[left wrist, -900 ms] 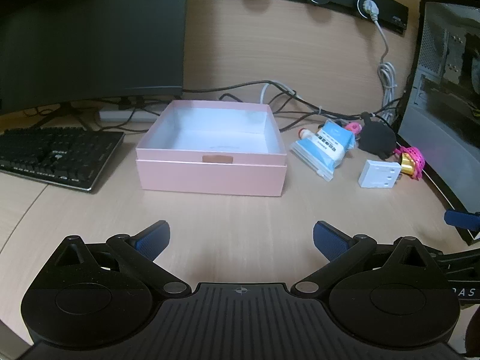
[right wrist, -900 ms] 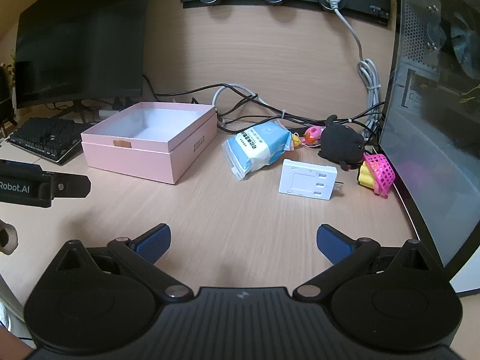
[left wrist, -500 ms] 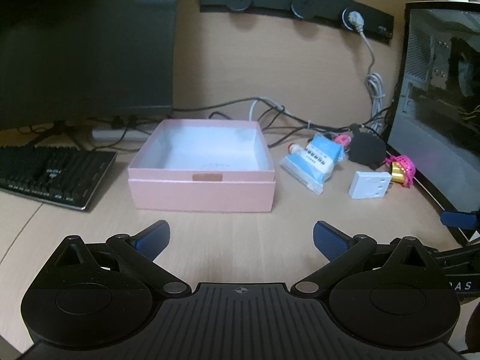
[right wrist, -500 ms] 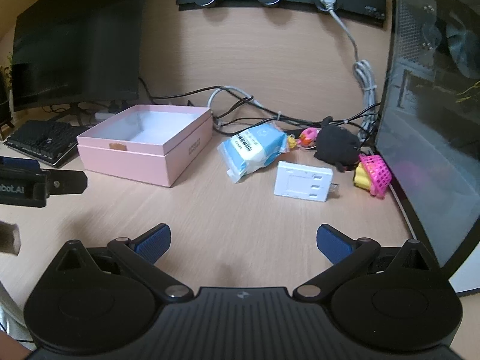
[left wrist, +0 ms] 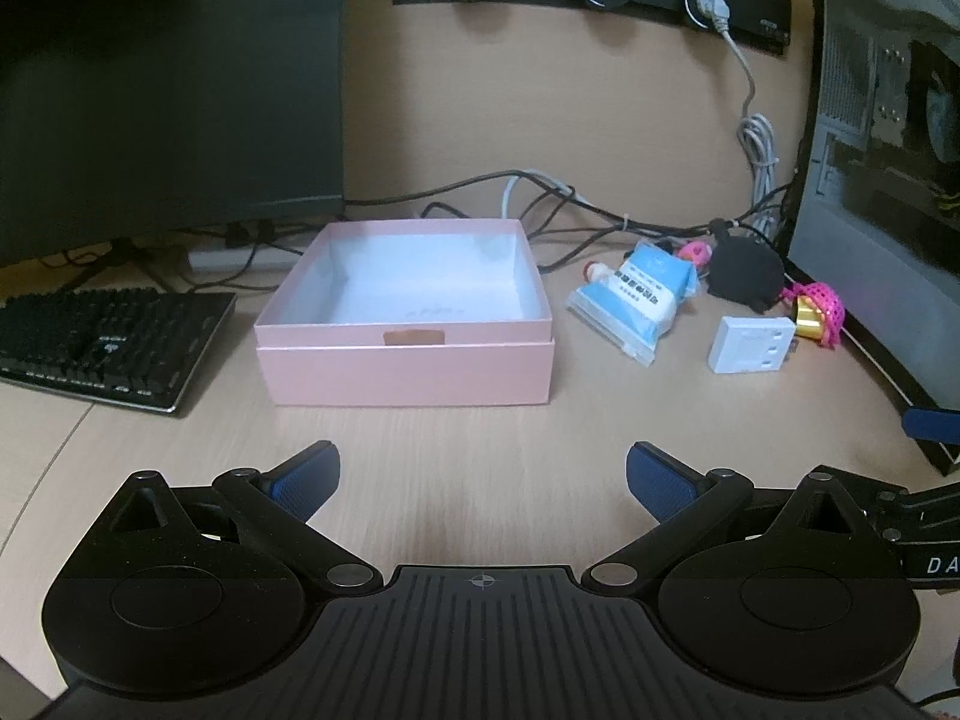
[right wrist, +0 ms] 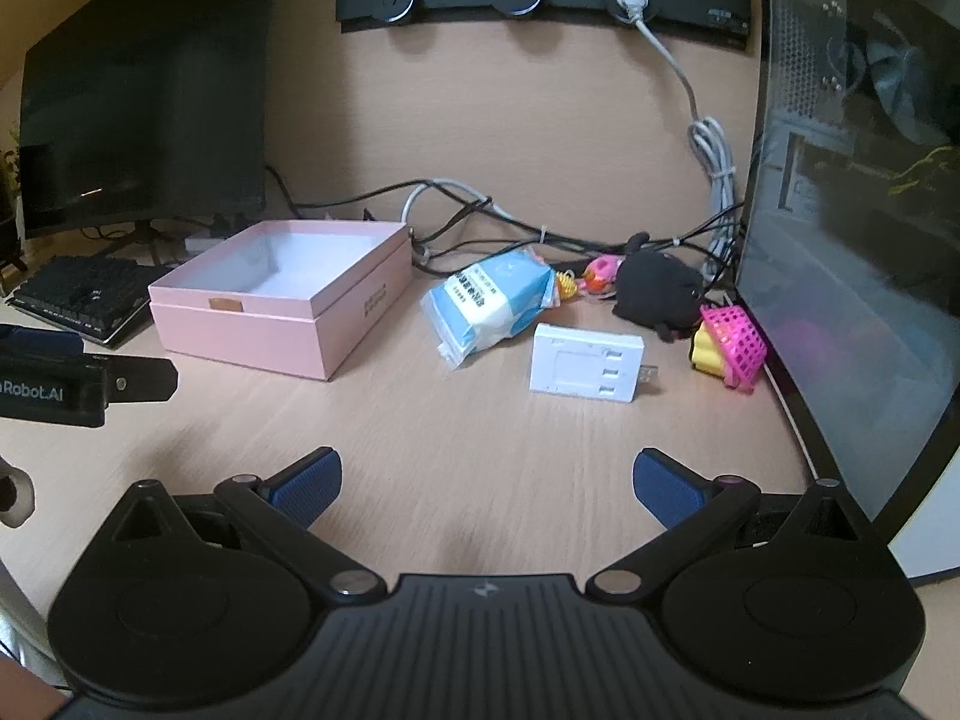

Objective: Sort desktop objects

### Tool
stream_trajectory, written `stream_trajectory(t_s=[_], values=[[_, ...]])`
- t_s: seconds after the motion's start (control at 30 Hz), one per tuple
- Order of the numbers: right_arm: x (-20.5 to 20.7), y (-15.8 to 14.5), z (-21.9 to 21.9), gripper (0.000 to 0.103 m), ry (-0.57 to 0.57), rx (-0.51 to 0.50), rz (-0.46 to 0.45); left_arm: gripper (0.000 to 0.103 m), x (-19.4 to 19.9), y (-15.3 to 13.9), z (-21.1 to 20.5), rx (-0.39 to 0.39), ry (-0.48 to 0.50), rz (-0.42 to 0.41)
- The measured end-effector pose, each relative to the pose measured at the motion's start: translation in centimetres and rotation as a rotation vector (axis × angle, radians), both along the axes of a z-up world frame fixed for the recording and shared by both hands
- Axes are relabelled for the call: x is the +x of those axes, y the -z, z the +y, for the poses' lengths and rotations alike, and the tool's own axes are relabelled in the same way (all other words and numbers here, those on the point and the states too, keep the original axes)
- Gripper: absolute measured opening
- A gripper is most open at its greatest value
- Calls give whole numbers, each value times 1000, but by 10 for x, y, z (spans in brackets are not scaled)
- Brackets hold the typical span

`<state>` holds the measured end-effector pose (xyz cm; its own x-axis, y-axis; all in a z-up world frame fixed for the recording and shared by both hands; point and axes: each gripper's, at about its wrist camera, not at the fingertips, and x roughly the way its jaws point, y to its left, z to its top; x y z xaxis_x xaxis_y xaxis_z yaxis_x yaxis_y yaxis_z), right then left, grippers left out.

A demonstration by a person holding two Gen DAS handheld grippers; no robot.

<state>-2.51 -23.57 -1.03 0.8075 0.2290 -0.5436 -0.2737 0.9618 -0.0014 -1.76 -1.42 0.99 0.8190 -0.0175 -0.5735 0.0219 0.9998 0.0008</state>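
A blue-and-white tissue pack (right wrist: 492, 305) is seen lying flat on the wooden desk (right wrist: 456, 456), its long axis slanting from near left to far right, just right of the open pink box (left wrist: 405, 324). The box is square, matte cardboard, white inside. A white plastic plug adapter (right wrist: 585, 369) is laid flat in front of a black plush toy (right wrist: 657, 294); a pink mesh basket (right wrist: 735, 345) is tipped beside it. Cables are strewn along the back panel. The left gripper (left wrist: 480, 477) and right gripper (right wrist: 486, 483) are held wide apart above bare desk, nothing between their blue pads.
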Motion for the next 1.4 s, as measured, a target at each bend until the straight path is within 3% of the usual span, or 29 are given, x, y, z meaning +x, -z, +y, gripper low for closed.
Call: stream_trajectory(t_s=[0.2, 0.43, 0.7, 0.9, 1.07, 1.17, 1.4], values=[[-2, 5, 4, 103, -67, -3, 45, 103, 1, 4, 0, 16, -33, 30], [7, 11, 0, 103, -52, -30, 79, 103, 3, 9, -2, 77, -64, 51], [20, 26, 14, 103, -40, -113, 129, 103, 28, 30, 16, 40, -76, 190], [34, 33, 19, 103, -39, -165, 119, 103, 44, 29, 26, 44, -98, 176], [63, 34, 26, 103, -14, -197, 65, 103, 47, 13, 31, 85, -102, 88], [87, 34, 23, 103, 61, -216, 14, 103, 44, 6, 33, 93, -90, 49], [153, 43, 2, 103, 174, -161, 13, 103, 38, 14, 43, 23, -22, 100]])
